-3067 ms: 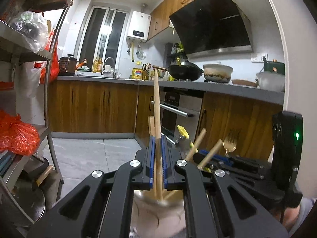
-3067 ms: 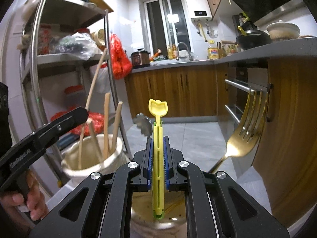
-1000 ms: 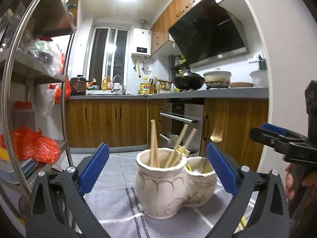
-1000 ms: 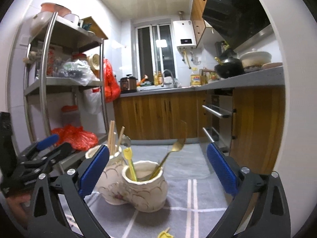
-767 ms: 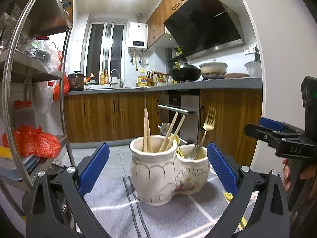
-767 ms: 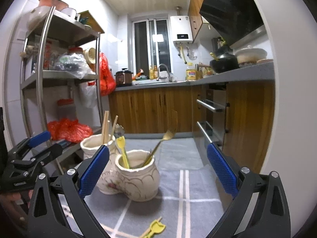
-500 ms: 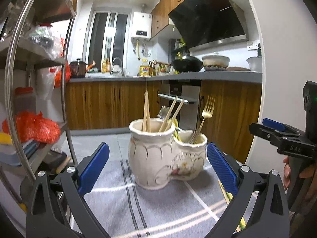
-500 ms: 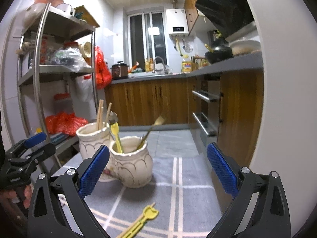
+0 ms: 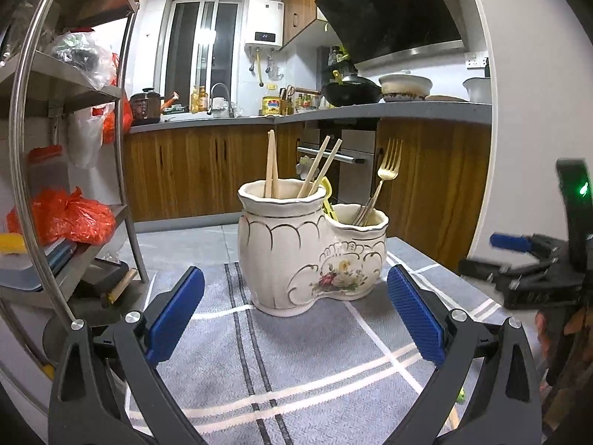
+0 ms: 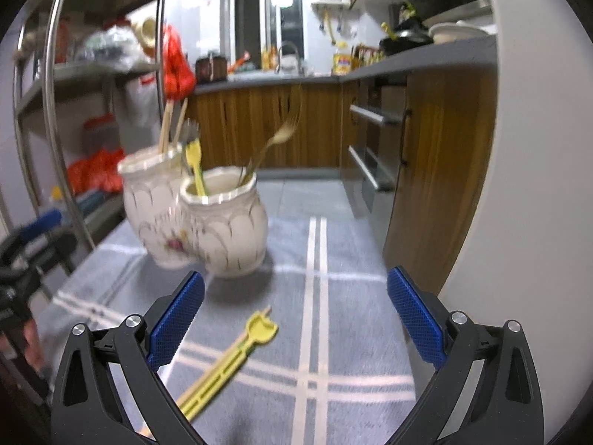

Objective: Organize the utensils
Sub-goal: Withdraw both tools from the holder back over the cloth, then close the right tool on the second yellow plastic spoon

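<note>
Both claws wide open, empty. Yellow utensil (image 10: pixel 237 352) lies flat on striped cloth (image 10: pixel 333 333), near ceramic holder (image 10: pixel 226 222). Right claw (image 10: pixel 296 319) risks skidding it; right view blurry, so alignment probably off.

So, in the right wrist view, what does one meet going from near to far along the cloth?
Yellow utensil lying flat on the striped cloth → smaller pot holding a yellow utensil and a gold fork → taller pot with the chopsticks.
</note>
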{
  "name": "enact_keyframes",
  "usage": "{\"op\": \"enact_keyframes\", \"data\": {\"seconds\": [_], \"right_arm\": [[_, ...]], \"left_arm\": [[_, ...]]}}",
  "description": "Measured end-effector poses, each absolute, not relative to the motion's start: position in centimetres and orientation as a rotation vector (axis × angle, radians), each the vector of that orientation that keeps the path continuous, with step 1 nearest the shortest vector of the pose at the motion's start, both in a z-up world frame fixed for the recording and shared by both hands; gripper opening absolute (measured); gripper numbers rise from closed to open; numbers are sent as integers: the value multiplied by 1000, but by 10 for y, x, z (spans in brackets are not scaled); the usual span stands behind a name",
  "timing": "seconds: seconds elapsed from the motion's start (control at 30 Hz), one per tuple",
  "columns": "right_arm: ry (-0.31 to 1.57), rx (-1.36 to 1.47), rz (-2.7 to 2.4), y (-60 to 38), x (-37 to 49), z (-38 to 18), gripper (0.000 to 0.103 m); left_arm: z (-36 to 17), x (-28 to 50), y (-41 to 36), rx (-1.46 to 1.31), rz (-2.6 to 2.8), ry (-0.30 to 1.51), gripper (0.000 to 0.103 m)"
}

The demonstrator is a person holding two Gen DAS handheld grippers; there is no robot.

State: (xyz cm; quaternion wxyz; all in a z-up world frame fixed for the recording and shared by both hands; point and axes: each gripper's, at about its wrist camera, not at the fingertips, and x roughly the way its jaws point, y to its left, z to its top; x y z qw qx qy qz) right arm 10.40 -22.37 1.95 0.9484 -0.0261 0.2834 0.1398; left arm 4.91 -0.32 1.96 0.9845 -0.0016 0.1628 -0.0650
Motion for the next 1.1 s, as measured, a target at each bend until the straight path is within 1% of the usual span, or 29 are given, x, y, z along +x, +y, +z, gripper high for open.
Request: {"op": "enact_keyframes", "data": {"seconds": [0.3, 0.47, 0.5, 0.53, 0.63, 0.73, 0.9, 0.97, 1.0, 1.03, 1.1], "right_arm": [[720, -127, 334, -197, 100, -8, 98], [765, -140, 360, -188, 99, -17, 94], [769, -142, 363, -188, 99, -17, 91], [778, -141, 368, -188, 99, -19, 83], [809, -119, 374, -192, 102, -22, 66], [841, -83, 392, -197, 104, -24, 55], [862, -59, 414, -199, 107, -27, 46], [864, -62, 426, -199, 106, -27, 37], [864, -70, 424, -198, 106, -27, 29], [865, -74, 424, -198, 107, -27, 25], [869, -83, 421, -198, 107, -27, 21]], "left_arm": [[20, 49, -2, -19, -163, 347, 97], [20, 49, -1, -18, -160, 350, 97], [20, 49, -2, -16, -156, 351, 97], [20, 49, -2, -12, -152, 351, 97], [19, 49, -5, 4, -145, 350, 97], [20, 48, -9, 20, -144, 349, 97], [20, 49, -9, 17, -147, 355, 97], [20, 49, -8, 14, -149, 355, 97], [20, 49, -8, 12, -150, 354, 97], [20, 48, -8, 10, -152, 352, 97], [20, 48, -6, 7, -157, 353, 97]]}}
